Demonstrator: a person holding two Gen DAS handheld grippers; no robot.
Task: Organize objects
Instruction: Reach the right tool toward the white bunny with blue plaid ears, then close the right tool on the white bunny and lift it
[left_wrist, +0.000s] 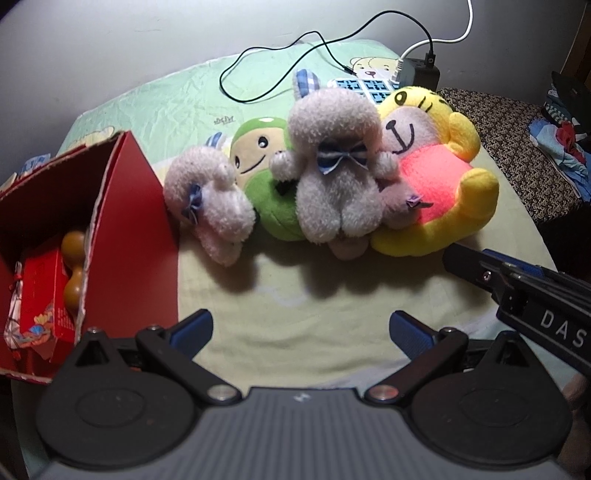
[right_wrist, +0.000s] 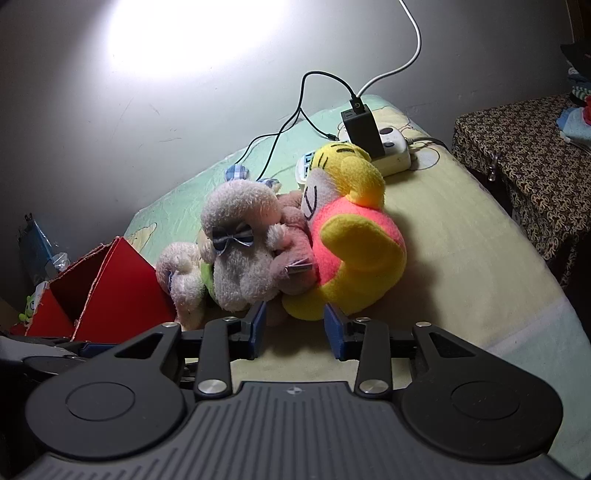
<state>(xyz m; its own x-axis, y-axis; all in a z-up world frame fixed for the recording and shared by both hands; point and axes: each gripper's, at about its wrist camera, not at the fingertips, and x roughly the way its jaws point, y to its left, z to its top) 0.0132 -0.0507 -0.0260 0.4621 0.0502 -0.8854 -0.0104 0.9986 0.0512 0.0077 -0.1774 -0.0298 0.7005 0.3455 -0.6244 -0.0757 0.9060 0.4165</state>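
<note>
Four soft toys sit in a row on a bed with a pale green sheet (left_wrist: 147, 107). From left to right there is a small grey bunny (left_wrist: 210, 206), a green toy (left_wrist: 266, 177) with a smiling face, a big grey bunny (left_wrist: 334, 173) with a striped bow, and a yellow tiger (left_wrist: 439, 184) in a pink shirt. They all touch each other. The big grey bunny leans on the green toy and on the yellow tiger.

A red box (left_wrist: 125, 236) stands open just left of the small grey bunny and touches it. Inside it are a smaller red carton (left_wrist: 44, 295) and something brown and round (left_wrist: 74, 266), maybe a gourd, but it is hard to tell.

The left gripper (left_wrist: 301, 334) is wide open with nothing in it, over the bare sheet in front of the toys. The right gripper (right_wrist: 293, 326) is partly open and holds nothing. Its fingers (right_wrist: 258, 317) are just in front of the yellow tiger's foot and the big grey bunny, and I cannot tell if they touch.

Behind the toys lie a black cable (left_wrist: 280, 62), a white cable (left_wrist: 458, 33) and a black charger (right_wrist: 364, 129) on a white power strip (right_wrist: 395, 153). A dark patterned cloth (right_wrist: 524, 147) covers something on the right.
</note>
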